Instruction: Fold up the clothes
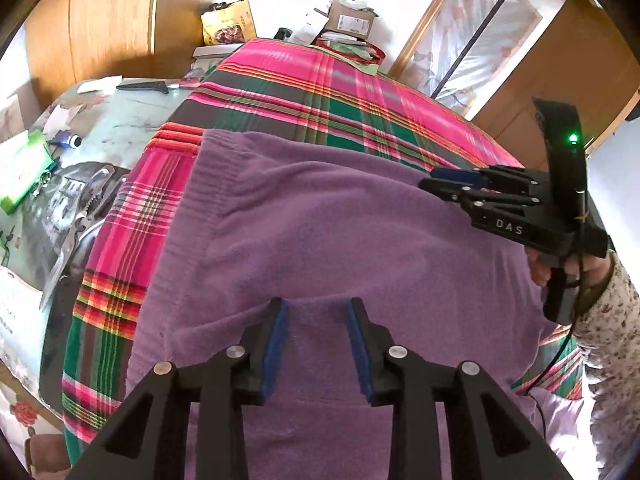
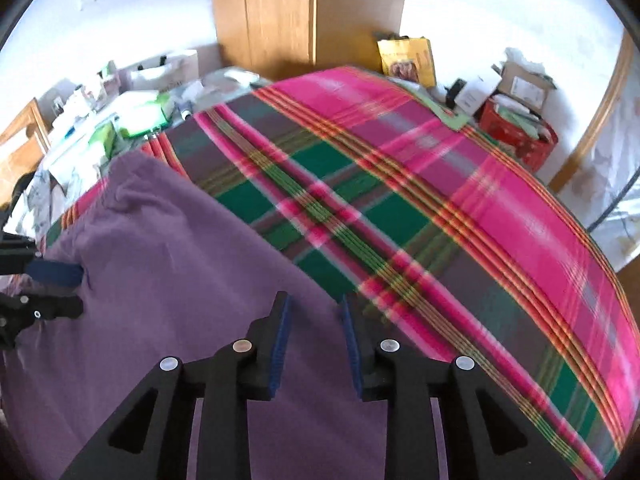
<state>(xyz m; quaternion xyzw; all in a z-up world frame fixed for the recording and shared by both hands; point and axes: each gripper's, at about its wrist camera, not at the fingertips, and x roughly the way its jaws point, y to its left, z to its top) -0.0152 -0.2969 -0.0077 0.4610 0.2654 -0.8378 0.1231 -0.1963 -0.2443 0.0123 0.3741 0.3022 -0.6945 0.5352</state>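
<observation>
While the purple garment (image 1: 340, 240) lies spread flat on the plaid cloth (image 1: 340, 92) that covers the desk (image 1: 120, 128), both tools hover over it with nothing caught. The left hand-held gripper (image 1: 318, 312) points down at the near middle of the knit, its jaws partly apart and the fabric showing bare between the blue pads (image 1: 276, 344). The right hand-held gripper (image 2: 314, 308) sits over the garment's right edge, where purple meets plaid, its jaws likewise partly apart and empty; from the left wrist view it reaches in from the right, held by a person's hand (image 1: 560, 268) in a speckled sleeve (image 1: 612, 320).

Judging by this, the step in hand is choosing fresh grips for the next fold. To do it well, each tool should come down on an edge or corner, not the flat middle, and pinch only the layers meant to travel. Both pinches should sit level with each other, so the fold line runs straight. Lifting just clear of the plaid cloth should keep it from dragging along.
</observation>
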